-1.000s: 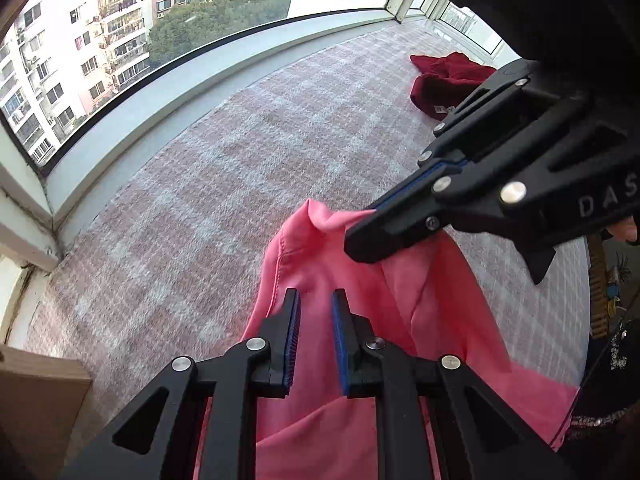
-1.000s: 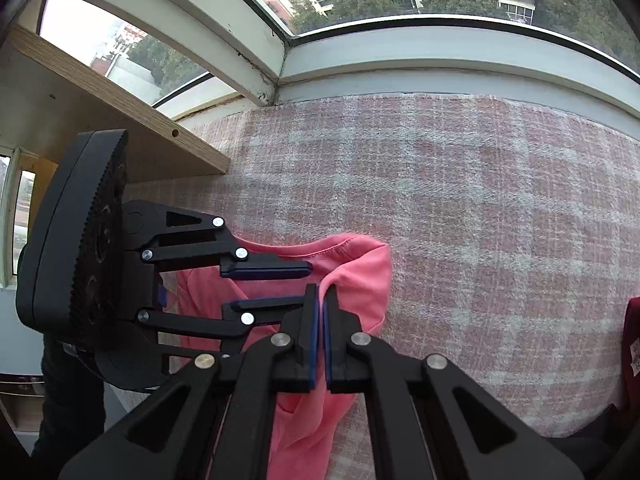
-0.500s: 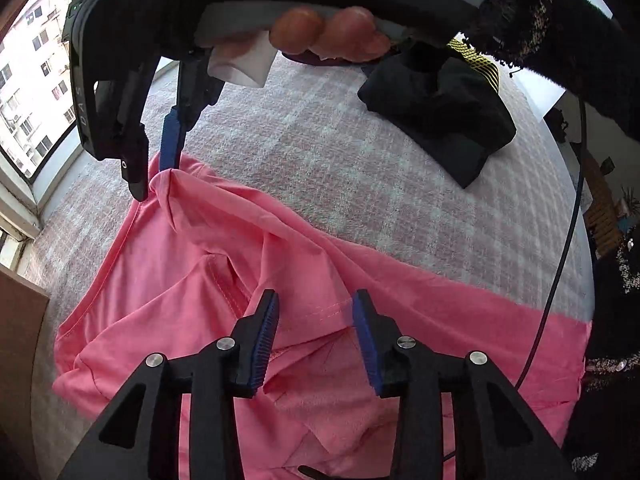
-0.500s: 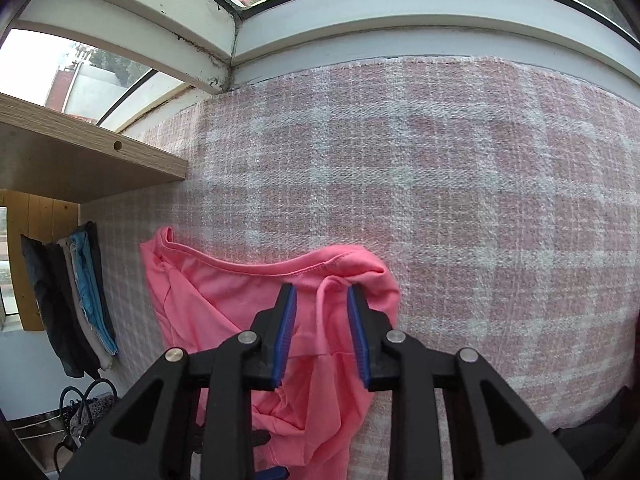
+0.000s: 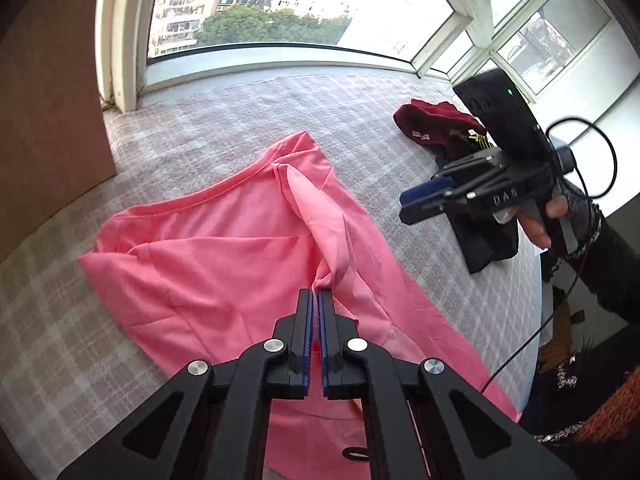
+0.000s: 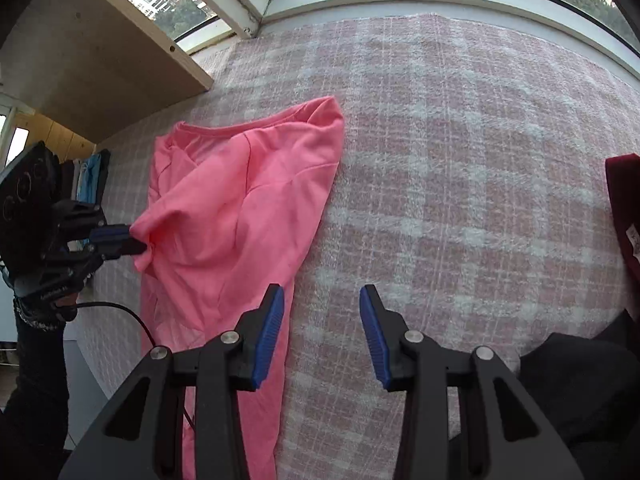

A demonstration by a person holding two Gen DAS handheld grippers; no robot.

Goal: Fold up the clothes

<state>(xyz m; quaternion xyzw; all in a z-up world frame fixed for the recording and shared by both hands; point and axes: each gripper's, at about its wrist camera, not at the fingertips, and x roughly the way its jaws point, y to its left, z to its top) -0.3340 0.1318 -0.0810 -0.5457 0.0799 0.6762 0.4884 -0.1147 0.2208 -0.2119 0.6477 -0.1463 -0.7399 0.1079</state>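
A pink shirt (image 5: 224,256) lies spread on the pink plaid cloth (image 5: 224,128), neckline toward the window. My left gripper (image 5: 319,300) is shut on a raised fold of the pink shirt near its middle; from the right wrist view the same gripper (image 6: 136,242) pinches the shirt (image 6: 240,208) at its left side. My right gripper (image 6: 322,304) is open, hovering above the plaid cloth (image 6: 460,168) just right of the shirt's edge, holding nothing. It also shows at the right of the left wrist view as the right gripper (image 5: 416,204), held by a hand.
A dark red garment (image 5: 432,122) and a black garment (image 5: 486,246) lie at the right side of the cloth. A wooden panel (image 5: 44,112) stands at the left. Windows (image 5: 256,4) run along the far edge. A cable (image 5: 592,148) trails from the right gripper.
The right gripper let go of the shirt's collar, opened wide and drew back to the right. The left gripper closed on a fold of the shirt and lifted it.
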